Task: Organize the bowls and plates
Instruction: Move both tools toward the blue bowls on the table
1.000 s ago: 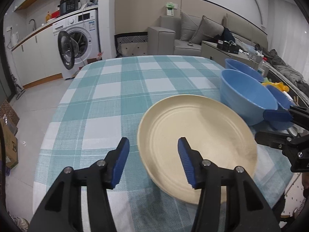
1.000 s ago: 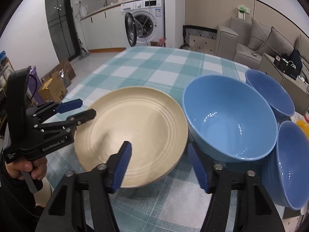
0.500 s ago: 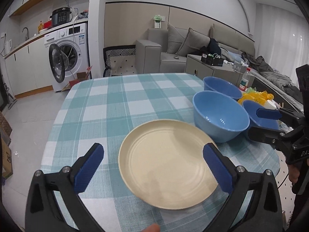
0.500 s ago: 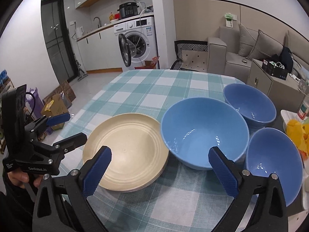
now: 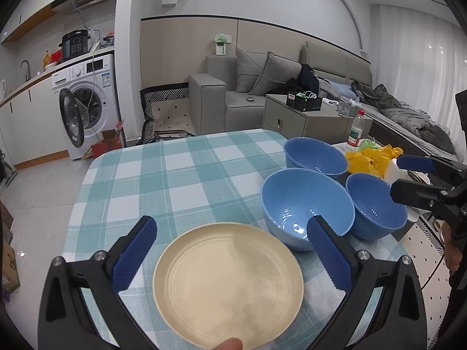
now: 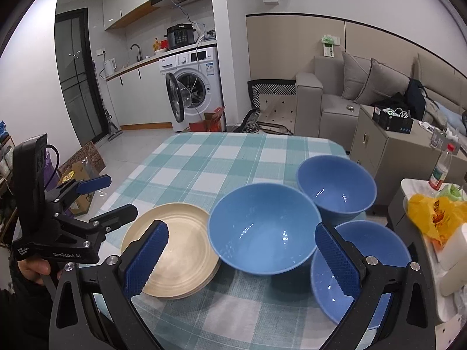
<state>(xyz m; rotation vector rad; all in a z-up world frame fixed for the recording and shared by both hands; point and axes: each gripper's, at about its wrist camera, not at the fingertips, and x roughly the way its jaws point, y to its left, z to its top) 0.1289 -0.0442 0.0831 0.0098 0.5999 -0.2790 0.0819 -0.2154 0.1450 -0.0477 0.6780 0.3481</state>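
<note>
I see both my left gripper [image 5: 230, 250] and right gripper [image 6: 242, 259] spread wide, holding nothing. The cream plates [image 6: 178, 250] sit stacked on the checked table [image 6: 221, 160] touching 1 of 3 blue bowls [image 6: 262, 227]; the bowls look left to nest.

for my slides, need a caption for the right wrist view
Open right gripper above a cream plate and three blue bowls on a checked tablecloth.

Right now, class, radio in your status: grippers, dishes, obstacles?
Left gripper open, right gripper open, both empty. Plate flat on table; three bowls beside it, unstacked. Nothing in the way.
</note>
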